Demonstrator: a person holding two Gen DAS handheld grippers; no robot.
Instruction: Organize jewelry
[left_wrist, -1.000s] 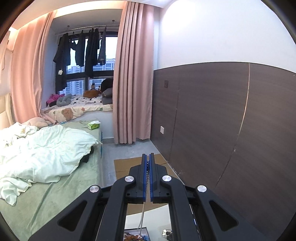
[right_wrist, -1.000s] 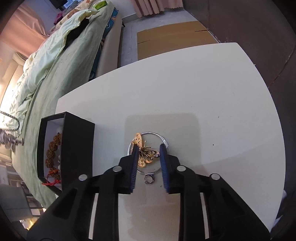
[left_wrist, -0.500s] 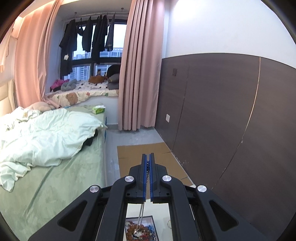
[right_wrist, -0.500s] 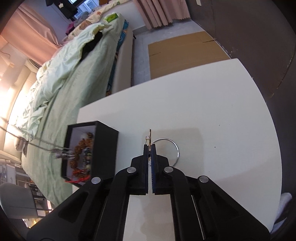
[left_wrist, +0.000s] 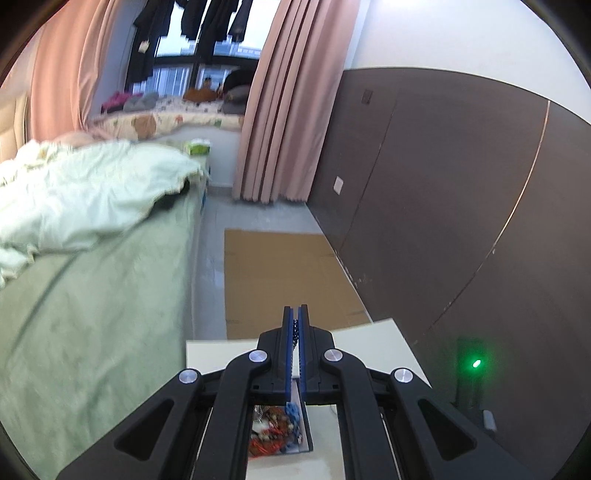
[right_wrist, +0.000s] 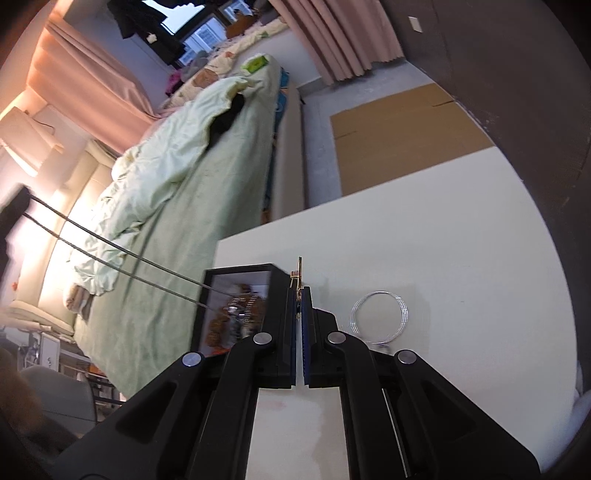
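Left gripper (left_wrist: 294, 325) fingers pressed together on a dark beaded chain (left_wrist: 295, 332), pinched right at the tips above the black box (right_wrist: 240, 271). Seen from the right wrist view, two long strands of that chain (right_wrist: 110, 245) running taut and slanted from upper left down into the box. Right gripper (right_wrist: 300, 295) fingers likewise together, clamped on a small gold-coloured ornament (right_wrist: 298, 273) that sticks up past the tips, just beside the box's near wall and held over the white surface (right_wrist: 424, 240).

Handling, by judgement: chain light, limp and prone to tangling; best held near one end so the rest feeds down under its own weight and coils inside the box instead of draping over the wall. Ornament small, thin, probably delicate and slippery; a grip across its flat body safer than on any hook or dangling part. Thin silver wire hoop (right_wrist: 379, 318) lying flat on the surface to the right of the right gripper, springy and easily bent, best taken across the wire at one side.

Looks: box black outside, pale inside, already crowded with brown beads, red cord and a bit of blue (left_wrist: 277, 430).
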